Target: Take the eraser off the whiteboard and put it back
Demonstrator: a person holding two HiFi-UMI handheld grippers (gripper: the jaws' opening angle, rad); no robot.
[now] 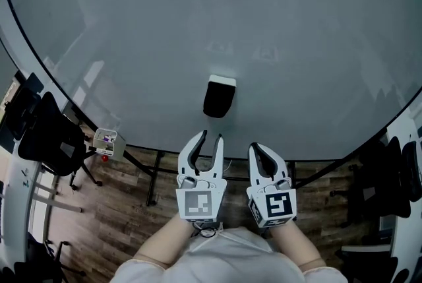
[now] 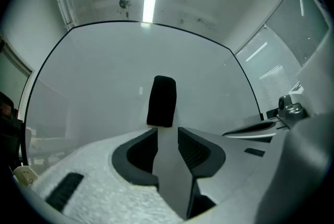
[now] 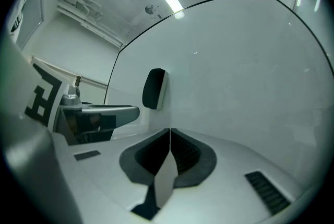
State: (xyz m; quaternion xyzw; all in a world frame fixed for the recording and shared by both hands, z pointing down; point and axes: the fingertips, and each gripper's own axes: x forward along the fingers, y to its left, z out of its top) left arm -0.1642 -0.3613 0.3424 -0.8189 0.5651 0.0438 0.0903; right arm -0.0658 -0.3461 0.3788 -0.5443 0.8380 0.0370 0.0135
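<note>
Quick check-in from the remote seat. The eraser is stuck on the whiteboard, low down near the bottom edge and roughly mid-width. It has a black body with a pale layer on the side facing the board.

The left gripper is just below it, pointing up at it with its fingers partway spread. Nothing is between them and they aren't touching the eraser; in the left gripper view the eraser sits right past the tips. The right gripper is parked beside the left one with its fingers pressed together and empty. From its own view the eraser is off to the left of its tips.

My read is that this is the line-up for the grab, so nothing has come off the board yet. What I'd do:

- Spread the left fingers wider first. The gap looks tight for the eraser's width, and bumping it could slide it along the board.
- Come up square so the pads land on the two long black sides, not on the pale layer.
- Close firmly, then pull straight away from the board rather than dragging it down toward the bottom edge.
- Leave the right gripper where it is, clear of the path.
</note>
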